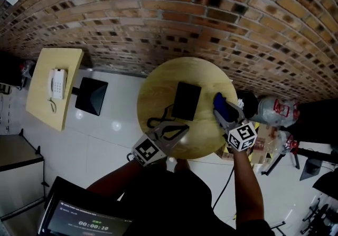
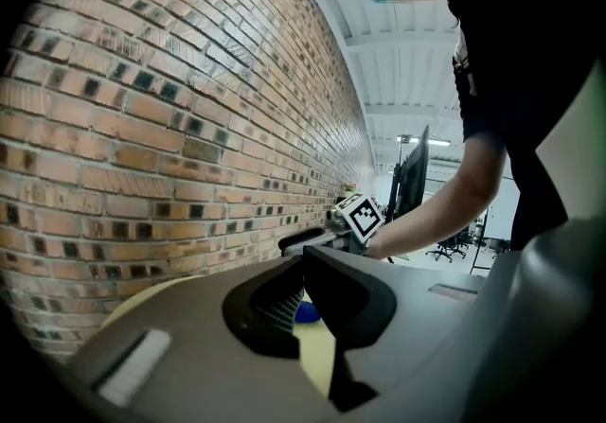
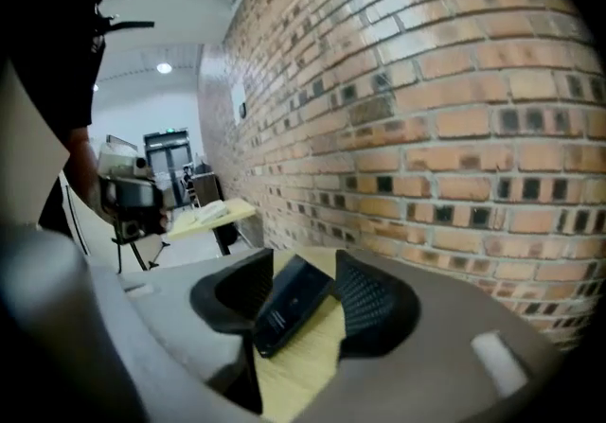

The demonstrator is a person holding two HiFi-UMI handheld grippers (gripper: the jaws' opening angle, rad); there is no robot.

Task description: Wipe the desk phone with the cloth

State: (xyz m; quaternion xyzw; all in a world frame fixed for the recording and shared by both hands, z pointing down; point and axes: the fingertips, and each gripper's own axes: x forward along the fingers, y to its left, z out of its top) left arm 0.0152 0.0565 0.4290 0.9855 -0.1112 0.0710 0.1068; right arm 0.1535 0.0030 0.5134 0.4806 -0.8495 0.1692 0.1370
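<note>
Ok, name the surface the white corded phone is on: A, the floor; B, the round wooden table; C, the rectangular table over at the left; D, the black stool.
C: the white phone lies on the rectangular table, well apart from the round table.

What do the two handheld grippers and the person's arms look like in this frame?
The left gripper and right gripper match: smooth grey moulded bodies, each ending in two black jaws with cross-hatched pads. Each carries a white cube printed with black square markers. The person wears a black short-sleeved top, and the forearms are uncovered.
</note>
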